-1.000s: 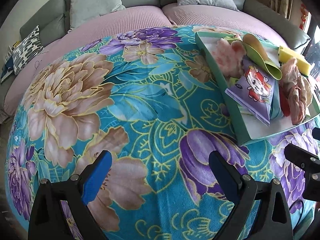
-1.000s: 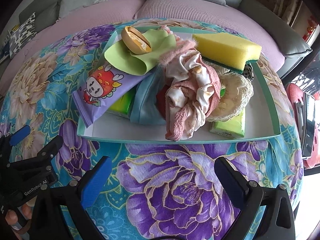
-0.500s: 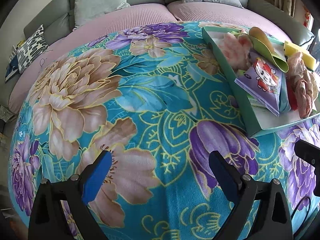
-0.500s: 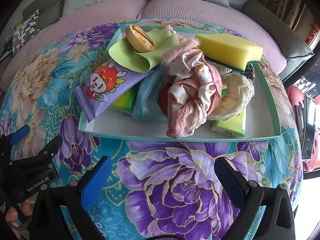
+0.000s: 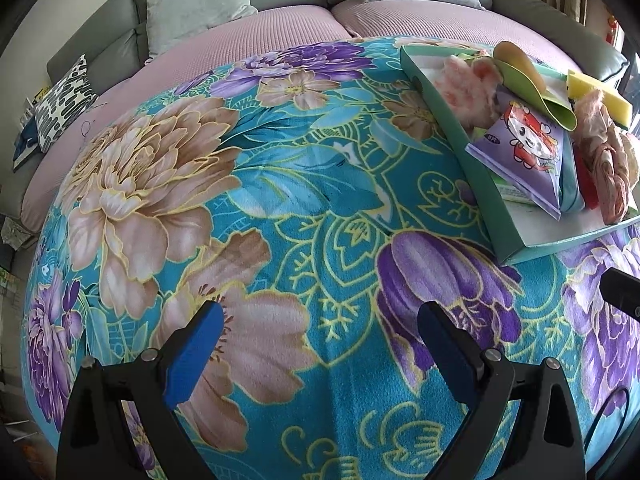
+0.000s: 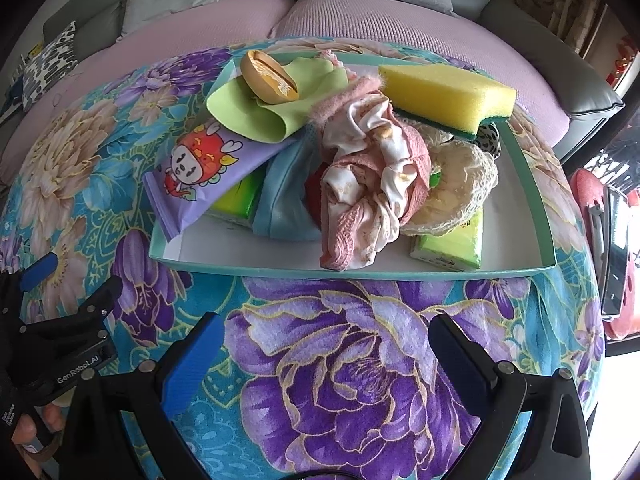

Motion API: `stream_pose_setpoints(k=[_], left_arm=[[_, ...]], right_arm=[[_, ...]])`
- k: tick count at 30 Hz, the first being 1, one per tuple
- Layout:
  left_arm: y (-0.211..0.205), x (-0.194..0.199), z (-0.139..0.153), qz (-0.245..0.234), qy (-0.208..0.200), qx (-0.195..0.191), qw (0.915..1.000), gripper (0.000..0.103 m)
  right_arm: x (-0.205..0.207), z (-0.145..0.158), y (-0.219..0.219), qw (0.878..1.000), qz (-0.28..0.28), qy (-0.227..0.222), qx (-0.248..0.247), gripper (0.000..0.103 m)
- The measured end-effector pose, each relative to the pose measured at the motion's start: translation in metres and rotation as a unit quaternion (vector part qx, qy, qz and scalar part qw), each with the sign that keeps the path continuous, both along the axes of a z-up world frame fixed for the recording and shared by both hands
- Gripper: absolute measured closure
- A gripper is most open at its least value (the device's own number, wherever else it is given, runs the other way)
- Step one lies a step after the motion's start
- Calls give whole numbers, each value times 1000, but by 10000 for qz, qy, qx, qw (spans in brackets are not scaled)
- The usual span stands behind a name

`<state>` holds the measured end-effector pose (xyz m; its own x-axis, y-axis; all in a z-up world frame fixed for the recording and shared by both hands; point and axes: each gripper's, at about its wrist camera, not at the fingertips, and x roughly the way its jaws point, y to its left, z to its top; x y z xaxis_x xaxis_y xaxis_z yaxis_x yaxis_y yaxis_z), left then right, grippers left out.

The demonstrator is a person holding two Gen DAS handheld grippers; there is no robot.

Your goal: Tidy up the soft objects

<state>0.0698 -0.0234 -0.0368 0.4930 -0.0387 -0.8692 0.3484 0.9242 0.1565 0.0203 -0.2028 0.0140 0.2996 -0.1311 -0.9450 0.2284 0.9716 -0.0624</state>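
Hovering above the floral blanket point(image 6: 352, 380), the right gripper point(image 6: 326, 354) had its two blue-padded fingers wide apart and held nothing; a big purple flower of the print lay between them. The left gripper point(image 5: 320, 340) was in the same state, its fingers spread and empty over a bare part of the blanket, to the left of the tray point(image 5: 490, 200). In the right wrist view, the left gripper appeared at the lower left edge, with a bit of the person's hand under it.

Just beyond the right gripper stood the shallow teal tray point(image 6: 360, 272) with a white floor, resting on the blanket. The soft objects were piled in it. Nearest the front rim hung a crumpled pink and white cloth point(image 6: 368, 184), and a green tissue pack point(image 6: 450, 244) lay to its right. A cream mesh scrubber point(image 6: 452, 188) lay on that pack. At the left, a purple pouch with a cartoon figure point(image 6: 200, 168) stuck out over the tray's rim, on top of another green pack point(image 6: 236, 200), with a light blue cloth point(image 6: 284, 200) just beside it. Further back lay a light green cloth point(image 6: 276, 108) with a tan oval object point(image 6: 270, 78) on it, and a yellow sponge point(image 6: 444, 90) with a green underside at the right.

Behind the blanket was a pink sofa seat point(image 5: 280, 28) with grey cushions point(image 5: 196, 4).
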Motion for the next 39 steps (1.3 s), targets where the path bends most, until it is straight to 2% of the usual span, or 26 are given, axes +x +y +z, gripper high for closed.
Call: stream_pose_setpoints(k=[39], left_arm=[[-1, -6, 2, 113, -24, 58, 9999, 5]], right_arm=[[-7, -3, -8, 10000, -29, 43, 31, 0]])
